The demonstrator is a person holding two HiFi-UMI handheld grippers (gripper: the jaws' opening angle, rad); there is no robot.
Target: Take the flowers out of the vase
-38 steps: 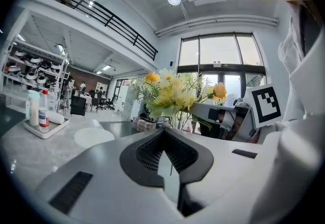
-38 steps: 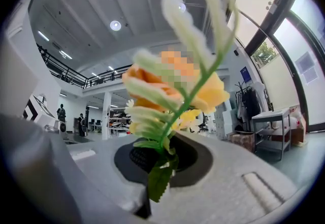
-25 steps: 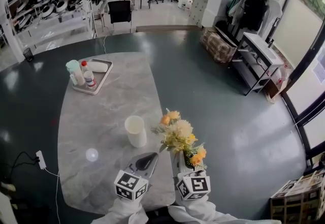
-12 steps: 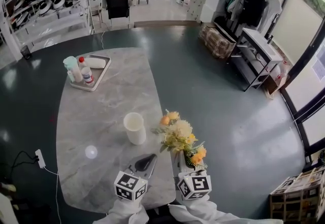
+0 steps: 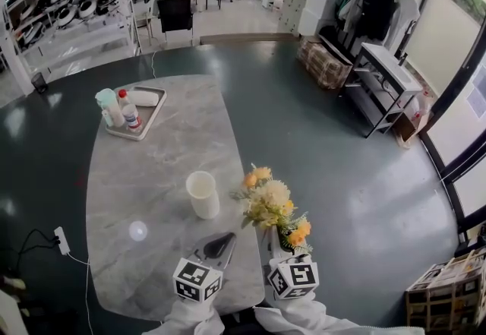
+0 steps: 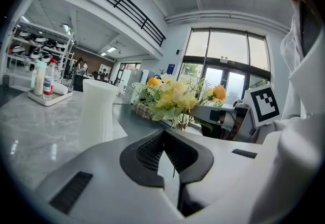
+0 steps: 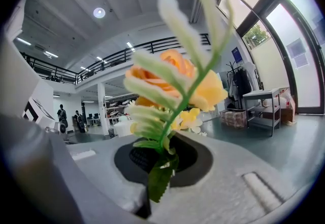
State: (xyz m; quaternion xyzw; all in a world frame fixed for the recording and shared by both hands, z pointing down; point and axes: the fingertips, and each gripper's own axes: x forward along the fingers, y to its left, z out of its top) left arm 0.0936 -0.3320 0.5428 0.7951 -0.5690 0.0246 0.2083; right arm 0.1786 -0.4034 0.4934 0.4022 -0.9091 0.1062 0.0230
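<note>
Right gripper view is showing the fingers of the right gripper (image 7: 161,161) clamping the green stem of the yellow-and-orange artificial flower bunch (image 5: 272,204), which is hanging just beside the white cylindrical vase (image 5: 203,194) at the grey marble table (image 5: 152,174) edge. The fingers of the left gripper (image 6: 165,148) are seemingly pressing together, empty.

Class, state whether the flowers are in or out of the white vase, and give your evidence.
Out. The vase stands empty on the table; the flowers are beside it, clamped in the right gripper.
</note>
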